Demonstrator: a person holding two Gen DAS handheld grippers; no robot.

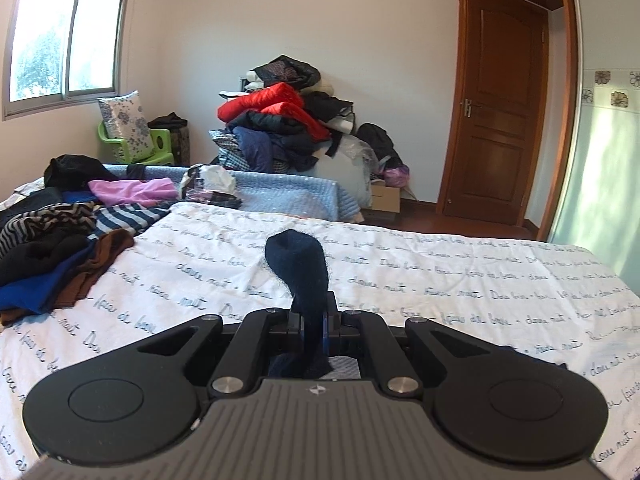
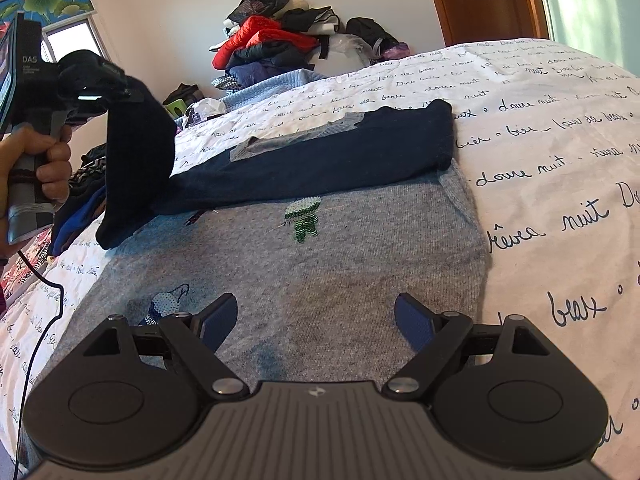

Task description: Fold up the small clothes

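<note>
A small grey knit sweater [image 2: 320, 264] with navy sleeves and stitched animal figures lies flat on the white bed sheet [image 2: 560, 168]. One navy sleeve [image 2: 320, 160] is folded across its chest. My left gripper [image 1: 314, 322] is shut on the other navy sleeve [image 1: 298, 264], whose cuff sticks up above the jaws. In the right wrist view that sleeve [image 2: 136, 168] hangs lifted from the left gripper [image 2: 116, 96] over the sweater's left side. My right gripper [image 2: 316, 320] hovers open just above the sweater's lower body, with nothing between its fingers.
A heap of unfolded clothes [image 1: 52, 248] lies on the bed's left side. Behind the bed, a tall pile of jackets [image 1: 288, 120] rests against the wall, beside a green chair [image 1: 156, 148]. A wooden door [image 1: 496, 120] stands at the right. A person's hand [image 2: 44, 164] grips the left handle.
</note>
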